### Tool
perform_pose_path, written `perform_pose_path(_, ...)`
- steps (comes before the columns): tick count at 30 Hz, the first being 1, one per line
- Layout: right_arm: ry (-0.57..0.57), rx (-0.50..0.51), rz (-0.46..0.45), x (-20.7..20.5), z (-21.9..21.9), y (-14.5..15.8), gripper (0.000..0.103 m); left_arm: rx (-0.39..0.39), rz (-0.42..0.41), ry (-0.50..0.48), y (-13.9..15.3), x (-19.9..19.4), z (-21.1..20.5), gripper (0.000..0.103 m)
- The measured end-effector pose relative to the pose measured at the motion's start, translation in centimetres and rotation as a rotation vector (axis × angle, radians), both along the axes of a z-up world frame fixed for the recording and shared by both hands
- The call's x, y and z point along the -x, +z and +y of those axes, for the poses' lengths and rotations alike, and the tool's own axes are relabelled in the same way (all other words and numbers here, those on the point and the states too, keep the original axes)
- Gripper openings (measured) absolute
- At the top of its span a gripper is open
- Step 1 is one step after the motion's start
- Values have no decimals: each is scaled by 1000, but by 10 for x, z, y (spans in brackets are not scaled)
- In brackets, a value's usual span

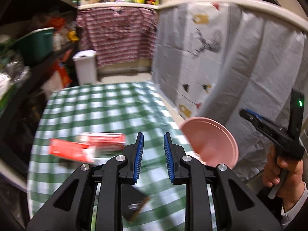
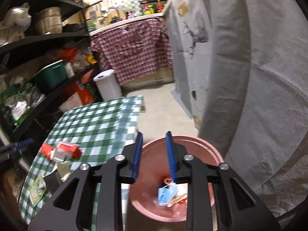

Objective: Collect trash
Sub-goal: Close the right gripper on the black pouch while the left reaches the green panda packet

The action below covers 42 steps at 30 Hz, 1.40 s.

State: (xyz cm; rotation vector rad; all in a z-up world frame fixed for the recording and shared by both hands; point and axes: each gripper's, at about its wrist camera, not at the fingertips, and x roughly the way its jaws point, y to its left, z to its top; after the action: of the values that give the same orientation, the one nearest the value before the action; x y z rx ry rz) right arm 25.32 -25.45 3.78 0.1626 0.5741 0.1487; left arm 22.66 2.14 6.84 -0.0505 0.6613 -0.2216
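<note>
A pink bin [image 2: 194,144] stands on the floor at the right edge of the green checked table [image 2: 96,123]. It holds a blue face mask [image 2: 166,193] and other scraps. My right gripper [image 2: 154,140] is open and empty above the bin's left rim. A red and white carton [image 1: 84,146] lies on the table, also in the right wrist view [image 2: 61,150]. My left gripper [image 1: 153,140] is open and empty above the table, right of the carton. A dark flat packet [image 1: 134,204] lies under it. A green packet [image 2: 36,190] lies at the table's near left. The bin [image 1: 209,140] also shows in the left wrist view.
A white lidded bin [image 2: 107,84] stands beyond the table. Black shelves [image 2: 44,38] full of goods run along the left. A grey cloth [image 2: 250,77] hangs on the right. A red checked cloth [image 2: 132,55] hangs at the back. The right gripper with its hand [image 1: 279,140] shows at the left view's right edge.
</note>
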Motion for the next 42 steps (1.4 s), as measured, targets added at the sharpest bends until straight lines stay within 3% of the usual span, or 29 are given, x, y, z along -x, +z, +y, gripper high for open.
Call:
perform_pose_path(7,186,-45,3,20,64,-6,16,79,9,203,-7,29,74,22)
perform_pose_path(14,392,-34,27,37,142,-23,18,129,21,359,-19,57,117,22)
perform_pose_path(16,434,-28,38,39,157,-28,28,139,28,396,-23,66,128,22)
perform_pose_path(18,472,0,47,42,178,-36,51,137,37,425,-28,74,134,22)
perform_pose_path(23,544,55,106,39,212,-57,74,126,84,453,-50,86,135,22)
perform_pose_path(26,556,82,151,31,225,-68,80,112,107,454,-63,91,135,22)
perform_pose_path(35,574,175,270,16,248,-102,81,119,170,461,-88,93,141,22)
perform_pose_path(37,570,188,280,15,248,-106,81,121,186,454,-93,90,140,26)
perform_pose_path(39,568,191,286,15,246,-108,81,114,194,457,-97,86,139,41)
perform_pose_path(42,573,199,294,15,244,-109,71,116,198,456,-100,80,136,42)
